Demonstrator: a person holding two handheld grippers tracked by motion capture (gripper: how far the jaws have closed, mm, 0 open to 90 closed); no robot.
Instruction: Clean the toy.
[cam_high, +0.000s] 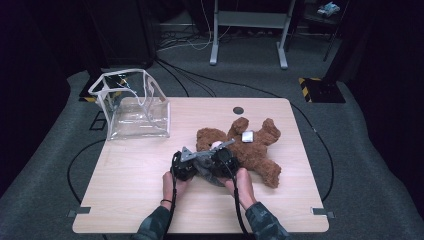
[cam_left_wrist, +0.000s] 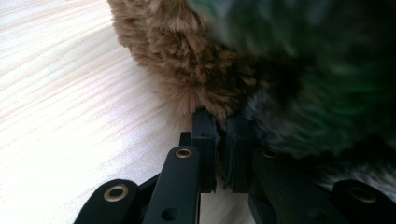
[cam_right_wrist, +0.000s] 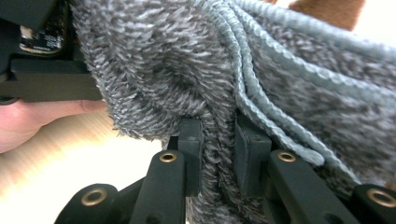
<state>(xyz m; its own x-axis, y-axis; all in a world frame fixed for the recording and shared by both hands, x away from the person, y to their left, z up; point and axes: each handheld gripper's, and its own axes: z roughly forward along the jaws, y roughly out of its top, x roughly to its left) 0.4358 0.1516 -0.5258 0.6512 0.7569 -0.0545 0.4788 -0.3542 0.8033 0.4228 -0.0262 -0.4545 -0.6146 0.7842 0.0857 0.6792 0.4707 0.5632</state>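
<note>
From above, both grippers sit side by side near the front middle of the table (cam_high: 125, 200), pressed against a brown teddy bear (cam_high: 250, 147) that lies flat at the table's centre. A grey knitted cloth (cam_high: 207, 172) bunches between the left gripper (cam_high: 184, 167) and the right gripper (cam_high: 222, 161). Bare wood stretches to the left and along the near edge; a clear bag (cam_high: 135, 107) stands well apart at the far left corner.

Along the left gripper (cam_left_wrist: 223, 122), the jaws are nearly together, nipping a tuft of the bear's brown fur (cam_left_wrist: 187, 60), with open table to their left.

Along the right gripper (cam_right_wrist: 218, 133), the jaws are clamped on a fold of the grey cloth (cam_right_wrist: 280, 74), which hangs over them; a hand (cam_right_wrist: 28, 123) shows at left.
</note>
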